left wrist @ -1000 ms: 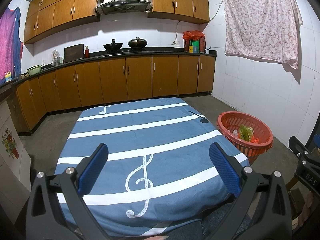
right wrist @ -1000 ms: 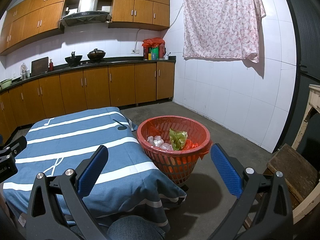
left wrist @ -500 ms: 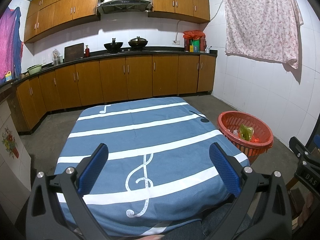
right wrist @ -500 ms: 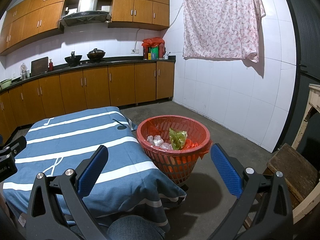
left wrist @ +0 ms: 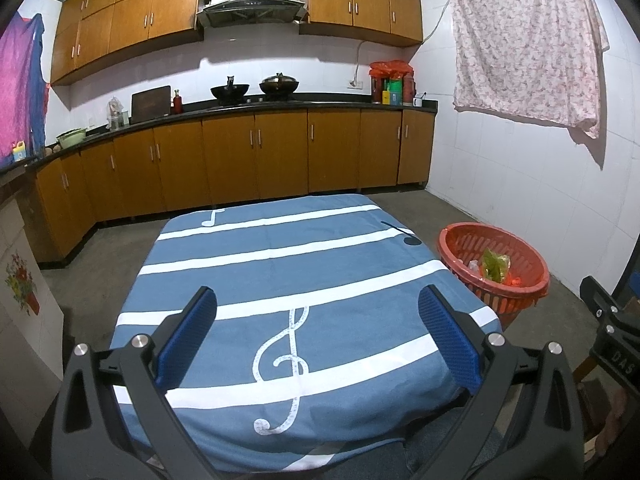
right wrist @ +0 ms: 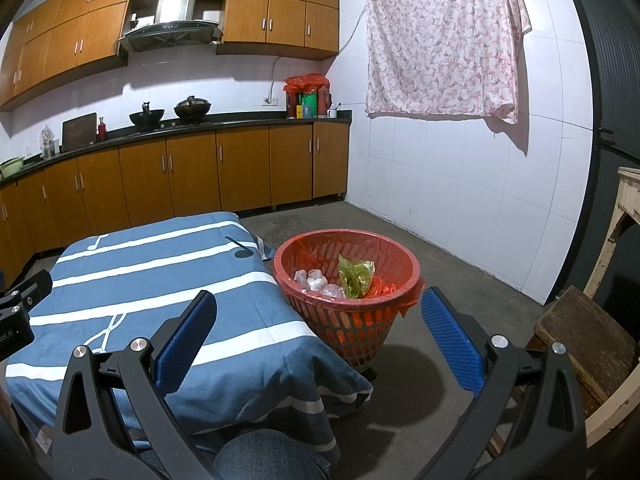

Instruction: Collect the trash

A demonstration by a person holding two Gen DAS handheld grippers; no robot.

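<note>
A red plastic basket [right wrist: 356,320] with a red liner stands on the floor to the right of the table; it also shows in the left wrist view [left wrist: 520,292]. Inside it lie a green bag [right wrist: 355,276], crumpled clear wrappers [right wrist: 318,282] and red scraps. The table carries a blue cloth with white stripes and music notes [left wrist: 288,280]; I see no loose trash on it. My left gripper [left wrist: 318,340] is open and empty above the table's near edge. My right gripper [right wrist: 320,340] is open and empty, held short of the basket.
Brown kitchen cabinets [left wrist: 256,160] line the back wall, with woks and bottles on the counter. A wooden stool [right wrist: 588,344] stands at the right. A floral cloth [right wrist: 440,36] hangs on the white tiled wall. Grey concrete floor [right wrist: 440,264] surrounds the basket.
</note>
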